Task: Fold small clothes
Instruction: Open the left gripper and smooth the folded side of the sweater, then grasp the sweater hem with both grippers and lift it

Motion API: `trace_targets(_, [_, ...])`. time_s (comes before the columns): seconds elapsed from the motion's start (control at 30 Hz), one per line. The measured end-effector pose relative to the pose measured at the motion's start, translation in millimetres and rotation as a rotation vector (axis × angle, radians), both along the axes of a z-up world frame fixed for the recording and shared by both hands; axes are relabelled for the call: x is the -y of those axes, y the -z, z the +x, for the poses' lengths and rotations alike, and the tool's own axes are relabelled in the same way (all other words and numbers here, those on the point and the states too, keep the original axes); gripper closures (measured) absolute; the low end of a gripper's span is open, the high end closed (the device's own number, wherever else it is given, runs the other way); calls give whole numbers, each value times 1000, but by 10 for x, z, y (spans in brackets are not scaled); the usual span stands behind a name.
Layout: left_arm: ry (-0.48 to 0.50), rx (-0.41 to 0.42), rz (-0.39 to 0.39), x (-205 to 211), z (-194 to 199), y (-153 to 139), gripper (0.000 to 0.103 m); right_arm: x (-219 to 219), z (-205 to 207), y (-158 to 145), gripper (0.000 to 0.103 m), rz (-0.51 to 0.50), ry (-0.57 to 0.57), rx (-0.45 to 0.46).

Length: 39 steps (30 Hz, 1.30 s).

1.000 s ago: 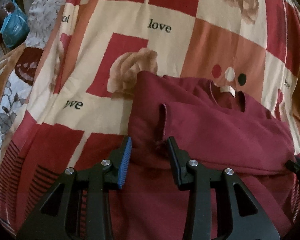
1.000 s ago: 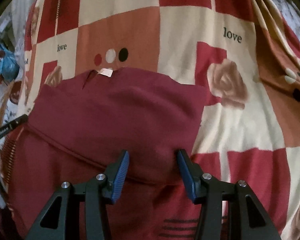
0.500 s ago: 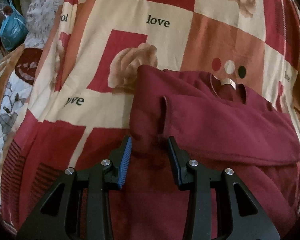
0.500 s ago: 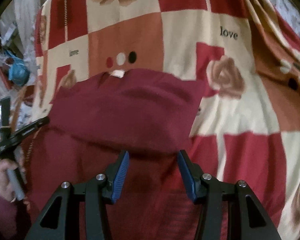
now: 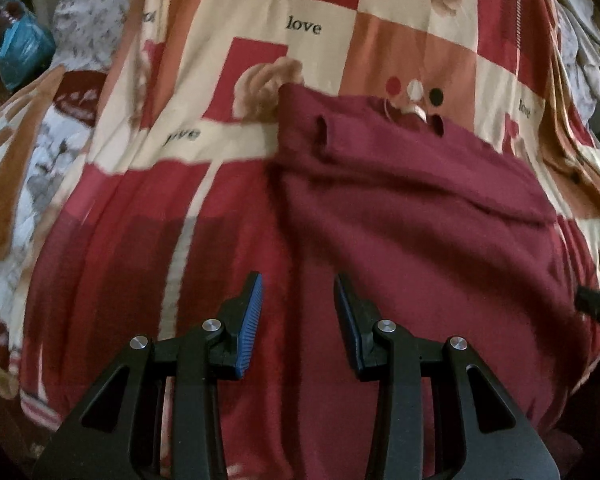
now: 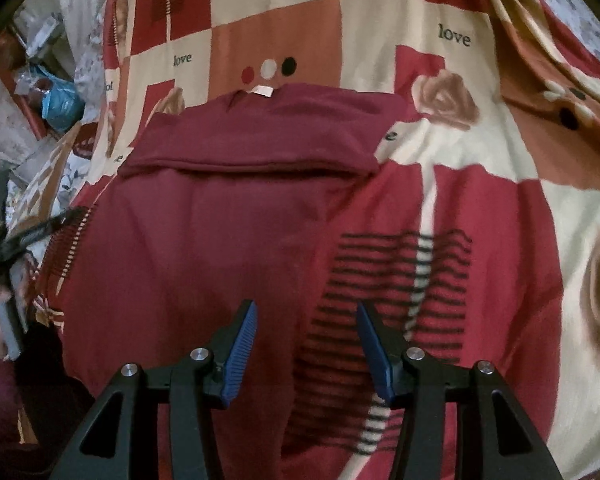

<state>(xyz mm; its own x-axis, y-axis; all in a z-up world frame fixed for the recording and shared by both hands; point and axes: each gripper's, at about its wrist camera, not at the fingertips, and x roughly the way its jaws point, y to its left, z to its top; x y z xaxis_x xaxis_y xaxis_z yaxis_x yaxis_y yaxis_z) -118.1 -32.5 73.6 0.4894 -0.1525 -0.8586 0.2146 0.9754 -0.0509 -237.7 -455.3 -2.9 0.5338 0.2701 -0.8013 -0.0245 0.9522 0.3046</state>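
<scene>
Only readable stuff here is the word "love" printed all over the patchwork blanket [image 5: 260, 148]. Taking the three dots [image 5: 415, 89] on the blanket as the landmark: in the left wrist view there's a clear "love" [image 5: 303, 25] up and to the left of them, and a half-hidden one reading "ove" [image 5: 183, 135] lower down, far left. In the right wrist view, "love" [image 6: 182, 59] sits just left of the dots [image 6: 269, 68], and another "love" [image 6: 453, 36] well to the right. The pale tag [image 6: 261, 91] on the maroon top, right below the dots, is too small to read.
</scene>
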Motion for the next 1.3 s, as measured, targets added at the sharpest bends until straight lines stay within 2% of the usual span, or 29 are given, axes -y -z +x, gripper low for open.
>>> trace_targets(0.1, [-6,-30,-35,-144,-223,24,67,-42,-66,38,53,24,-5,-9])
trace_targets(0.27, [5,-82,-34,-205,-530,135,67,-158,-250,-7,53,27,-48,11])
trace_targets(0.47, [14,-125,-27,-186,-775,285,67,-68,-528,62,50,87,-78,-19])
trace_targets(0.73, [6,-134,-15,-160,-866,349,67,-68,-714,172,49,102,-100,-65])
trace_targets(1.3, [28,-158,-17,-146,-973,404,67,-237,-731,283,48,99,-151,-102])
